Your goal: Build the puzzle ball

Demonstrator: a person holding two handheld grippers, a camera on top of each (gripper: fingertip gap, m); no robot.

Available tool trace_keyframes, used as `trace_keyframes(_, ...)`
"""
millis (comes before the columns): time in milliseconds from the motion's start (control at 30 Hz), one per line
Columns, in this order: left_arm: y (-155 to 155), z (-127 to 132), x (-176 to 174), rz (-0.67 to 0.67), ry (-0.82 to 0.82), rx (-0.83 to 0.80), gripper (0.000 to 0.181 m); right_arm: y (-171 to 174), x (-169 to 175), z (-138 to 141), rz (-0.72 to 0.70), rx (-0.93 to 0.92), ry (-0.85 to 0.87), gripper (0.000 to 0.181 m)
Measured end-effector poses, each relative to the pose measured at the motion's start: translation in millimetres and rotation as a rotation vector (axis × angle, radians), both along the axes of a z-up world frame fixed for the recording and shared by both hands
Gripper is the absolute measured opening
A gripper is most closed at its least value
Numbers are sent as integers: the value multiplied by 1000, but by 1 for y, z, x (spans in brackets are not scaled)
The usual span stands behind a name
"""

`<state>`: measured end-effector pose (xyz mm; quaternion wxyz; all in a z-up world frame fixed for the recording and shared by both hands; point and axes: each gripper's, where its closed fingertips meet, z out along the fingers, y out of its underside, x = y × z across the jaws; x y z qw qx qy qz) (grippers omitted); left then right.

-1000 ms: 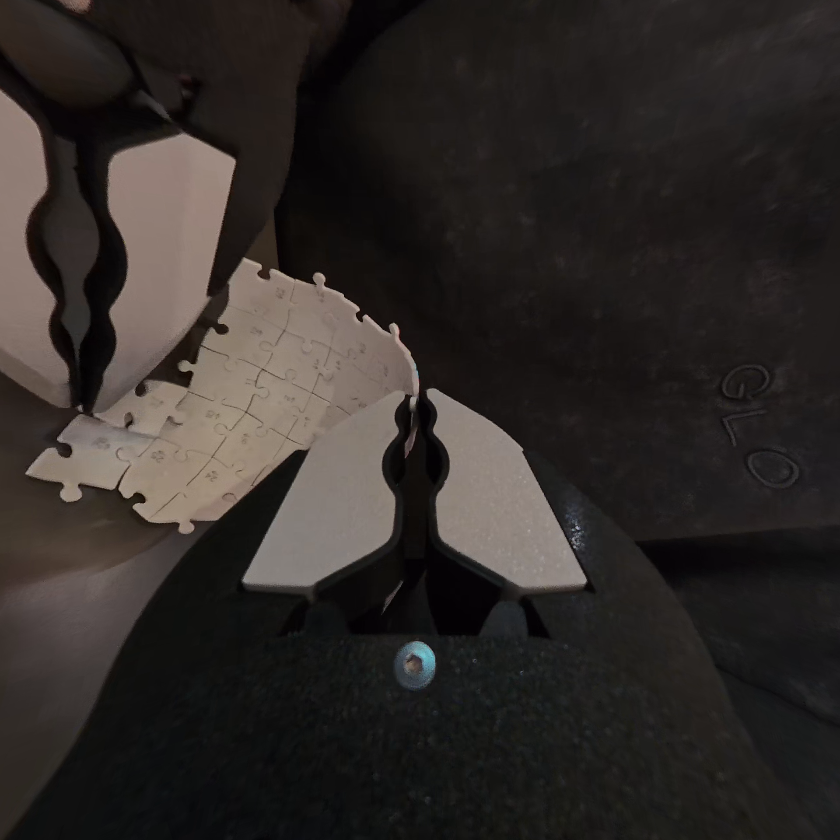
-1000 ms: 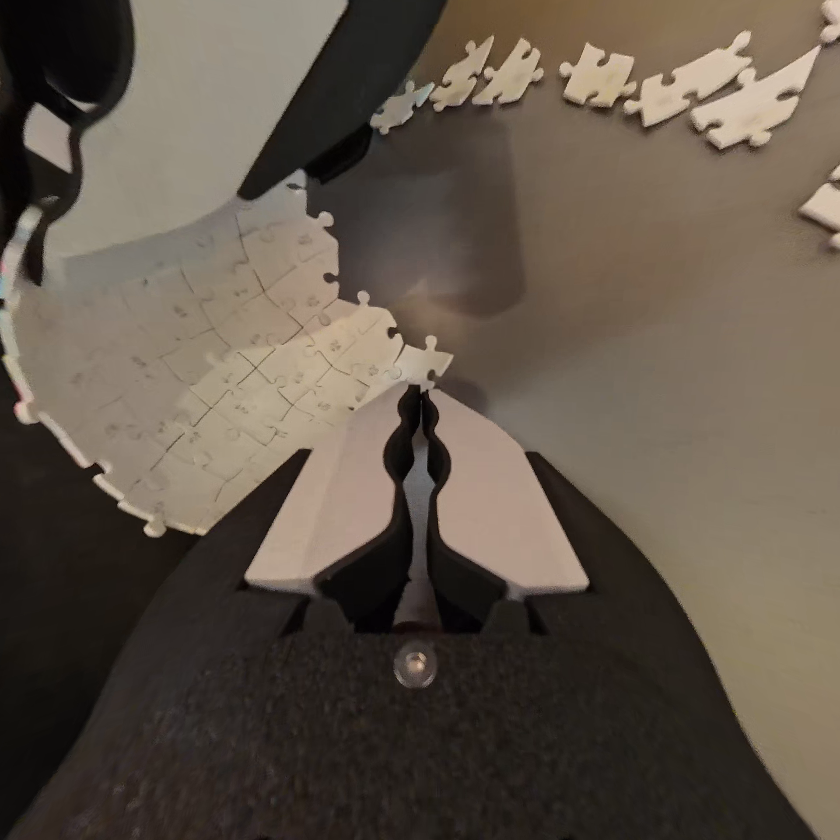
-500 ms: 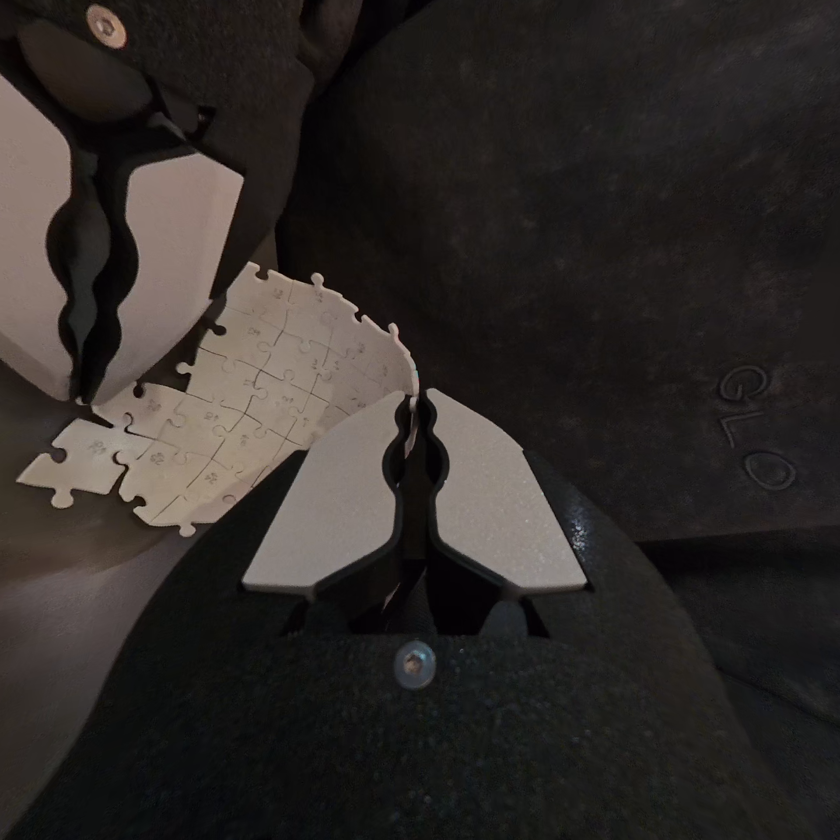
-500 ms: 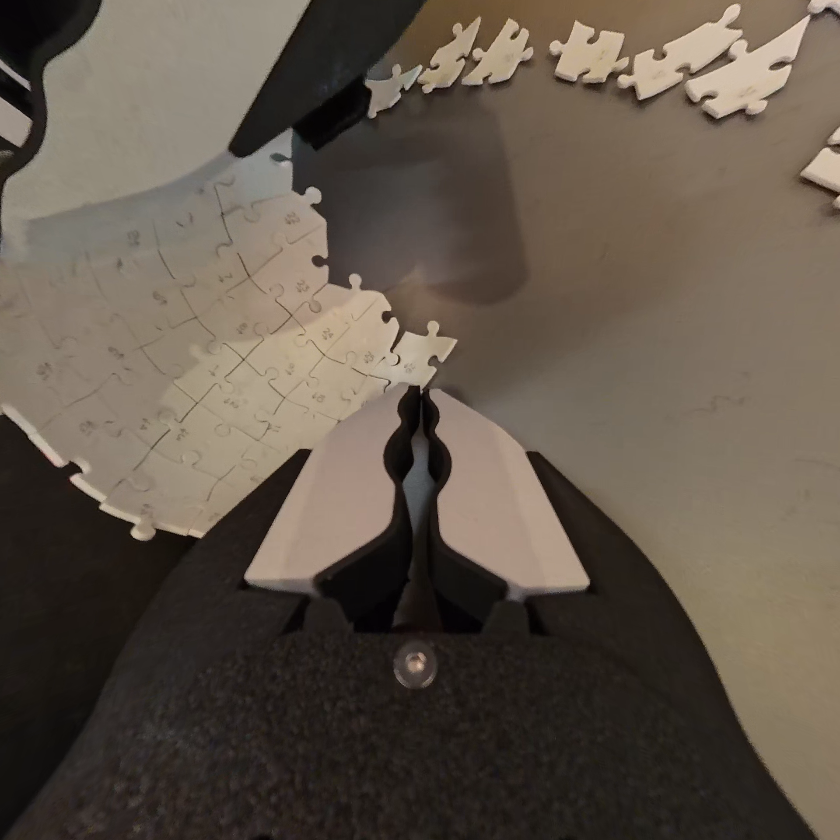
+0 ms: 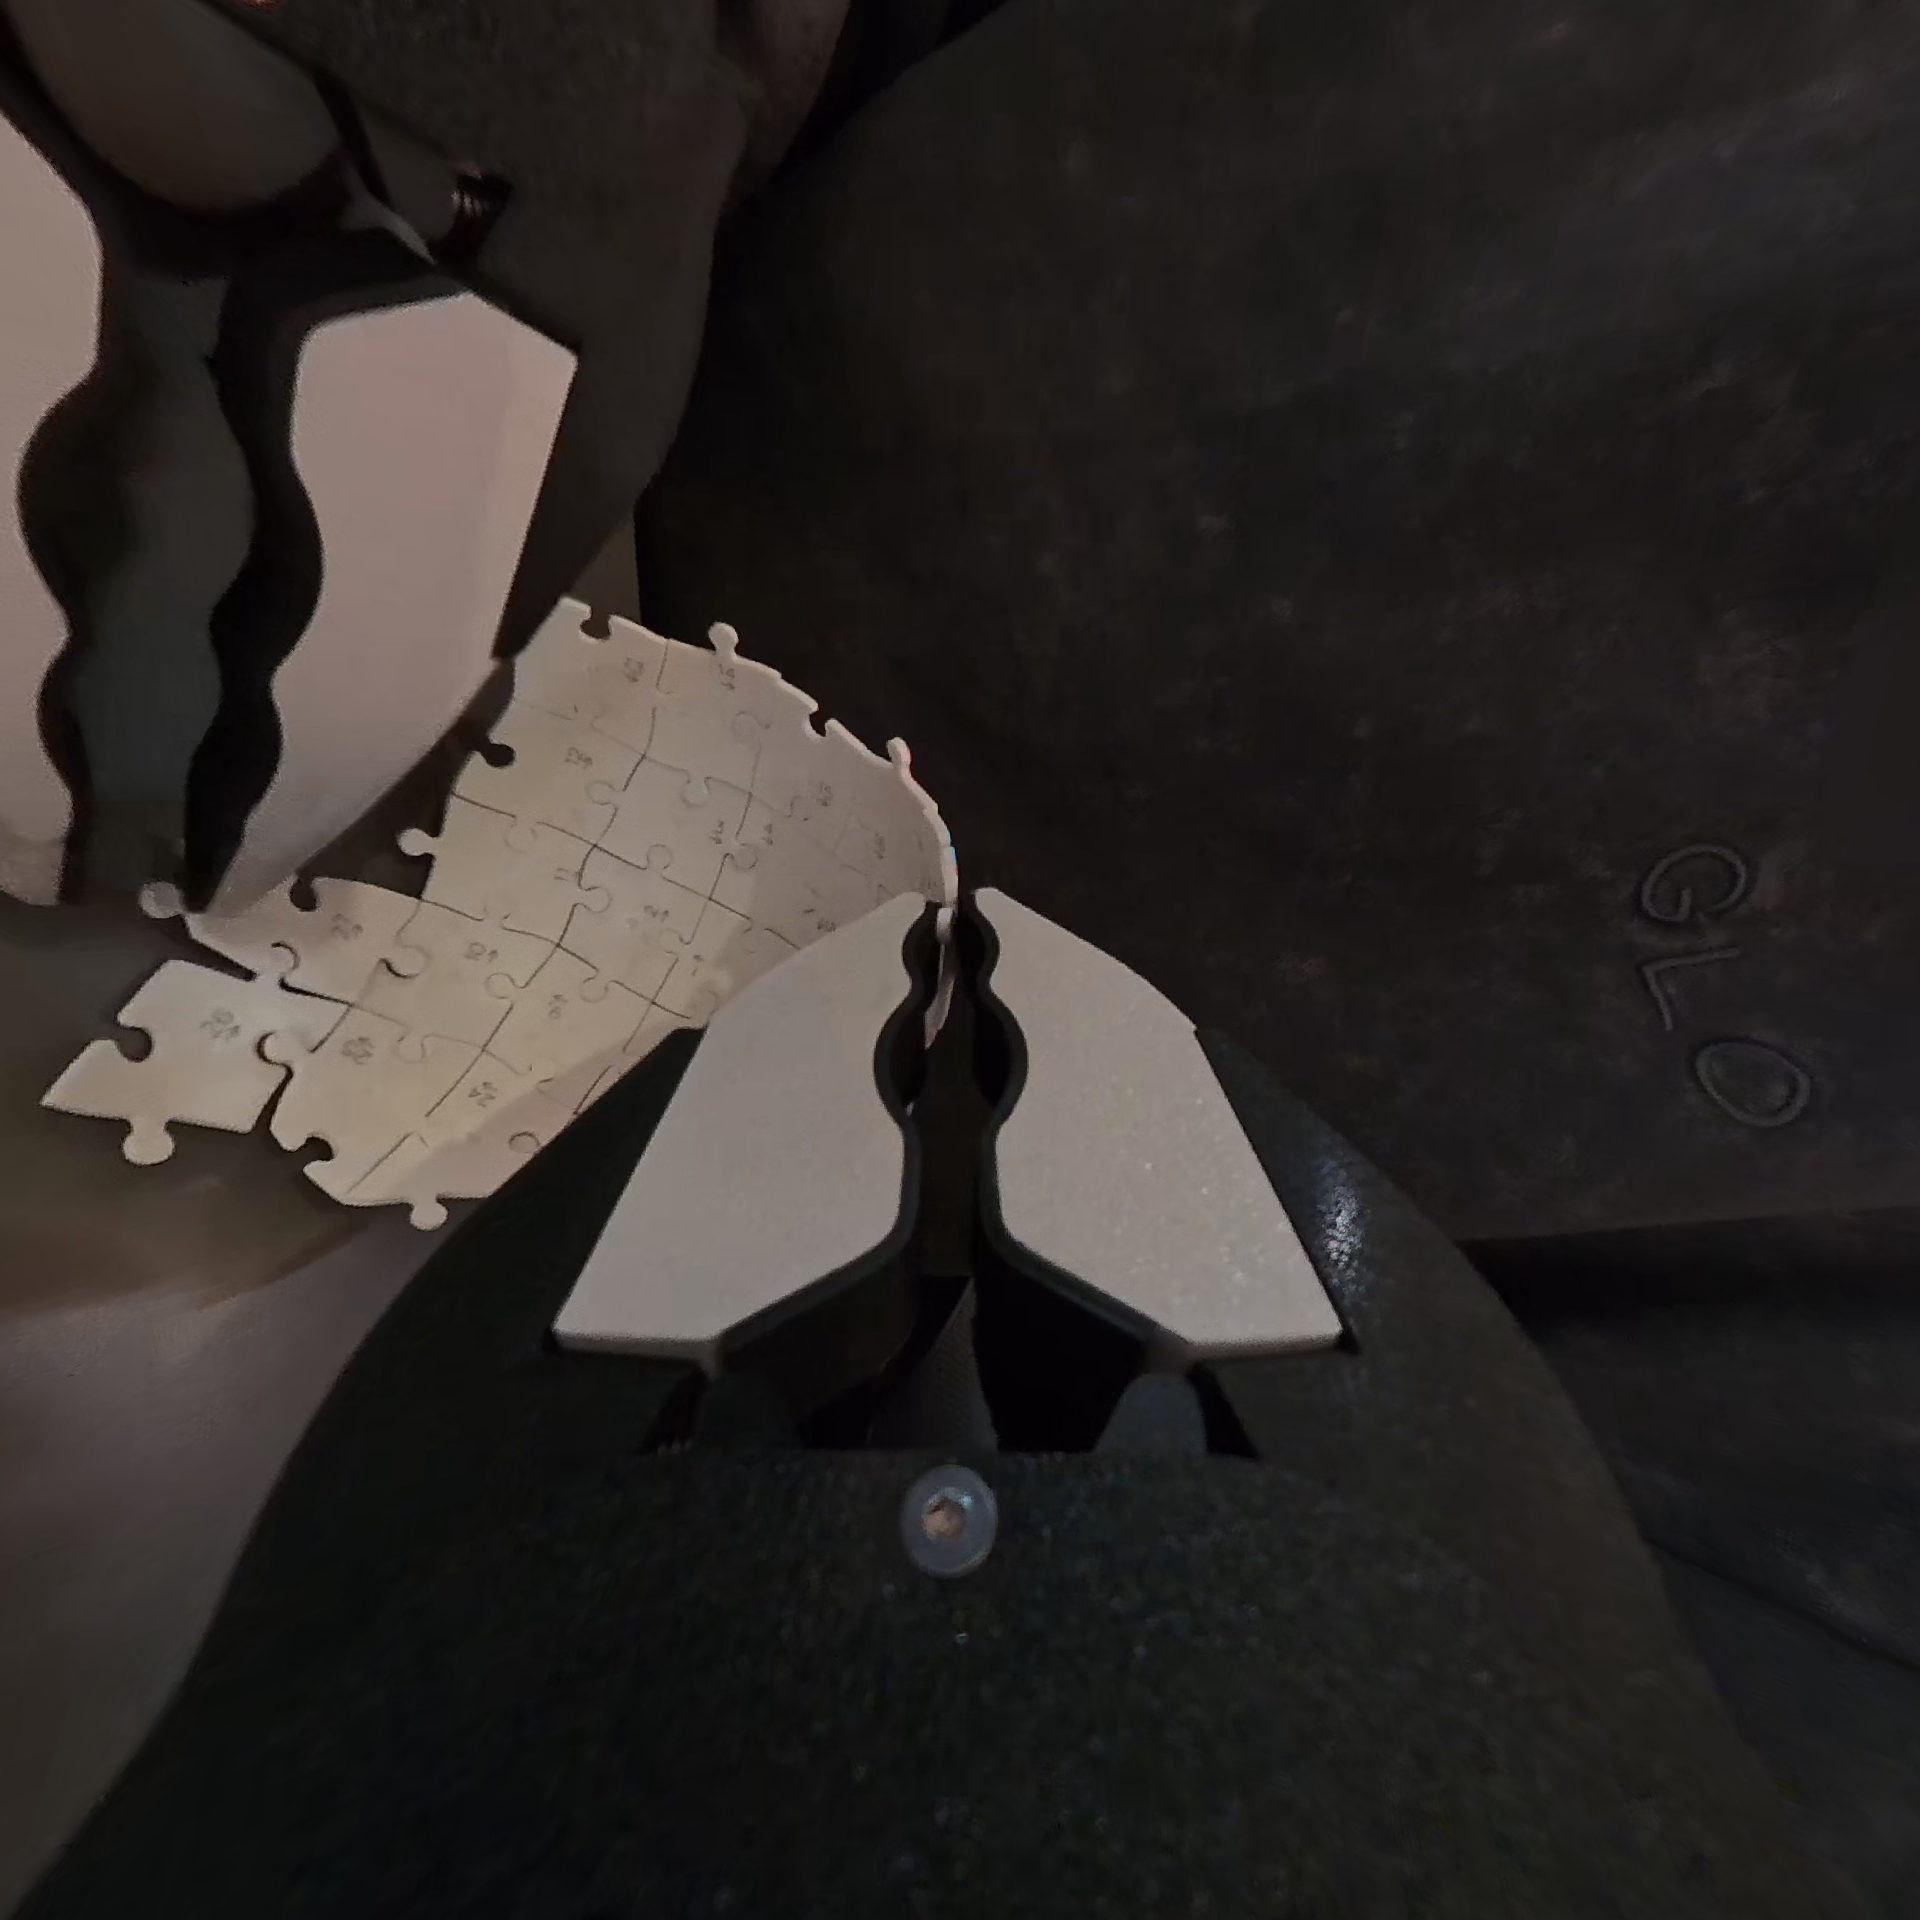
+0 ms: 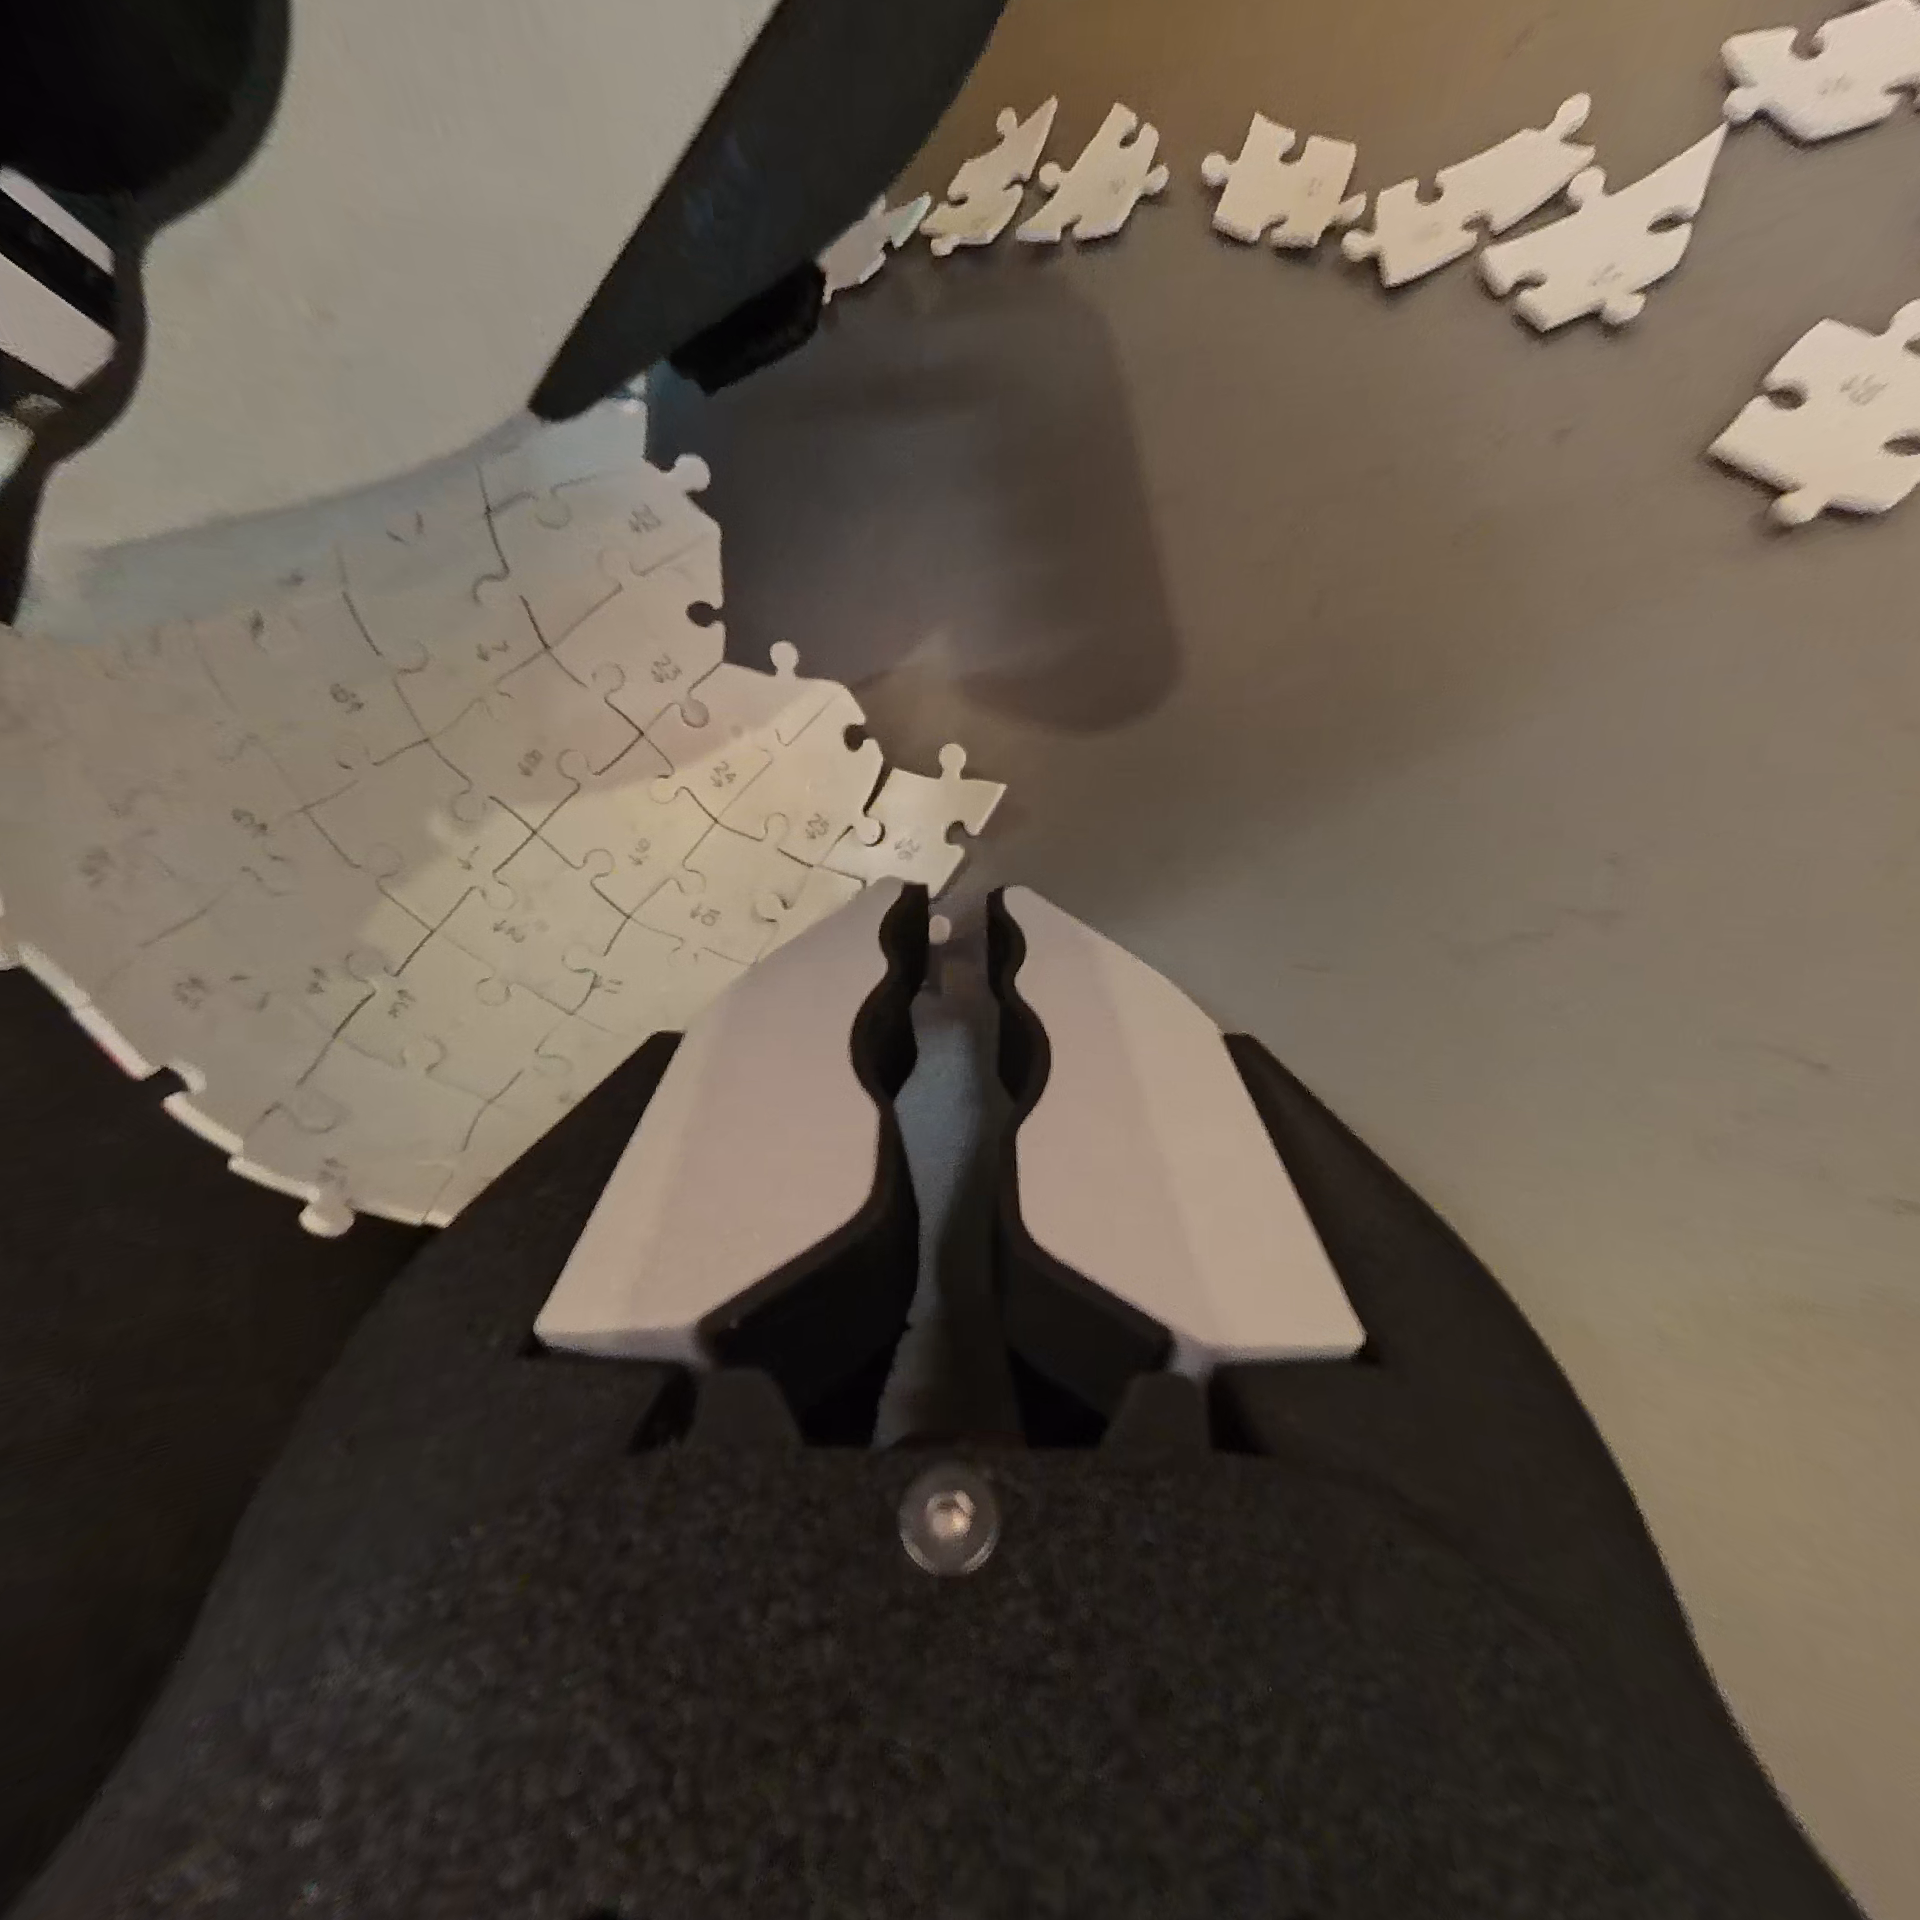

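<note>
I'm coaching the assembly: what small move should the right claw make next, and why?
Probably back the right claw away and go for a loose piece on the table. Its jaws stand slightly apart; the end piece looks joined to the curved shell, which the left claw pinches.

Matt white card-like puzzle shell [image 5: 582, 935], grainy black hand-held gripper [image 5: 951, 909] body, smooth grey table [image 6: 1455, 831].
</note>
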<state>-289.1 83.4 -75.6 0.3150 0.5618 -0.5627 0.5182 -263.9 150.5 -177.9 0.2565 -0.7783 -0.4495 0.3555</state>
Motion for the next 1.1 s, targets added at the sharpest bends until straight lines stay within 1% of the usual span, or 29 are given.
trace_keyframes(33,0,0,0,0,1,0,3,2,1,3,-1,10,7,9)
trace_keyframes(67,0,0,0,1,2,0,3,1,0,8,20,16,28,4)
trace_keyframes(100,0,0,0,2,3,-1,3,-3,-3,13,65,19,56,0)
trace_keyframes(133,0,0,1,3,4,-2,2,-7,-6,13,103,21,58,0)
trace_keyframes(200,0,0,1,4,7,-5,3,-20,-13,8,208,5,20,0)
trace_keyframes(300,1,0,2,5,8,-3,2,-28,-22,-2,280,28,-50,0)
trace_keyframes(400,1,1,3,6,9,-11,3,-24,-22,-12,280,59,-147,0)
trace_keyframes(533,1,0,4,7,16,-35,2,-24,-23,-14,305,44,-165,1)
trace_keyframes(667,3,0,5,0,14,-40,2,-24,-26,-14,331,47,-140,1)
trace_keyframes(967,7,2,-4,-59,4,-87,2,-26,-25,-14,482,149,-107,0)
trace_keyframes(1033,10,3,-7,-66,1,-110,2,-24,-23,-13,487,184,-99,0)
trace_keyframes(1100,12,3,-8,-74,-2,-127,2,-24,-23,-7,492,208,-60,0)
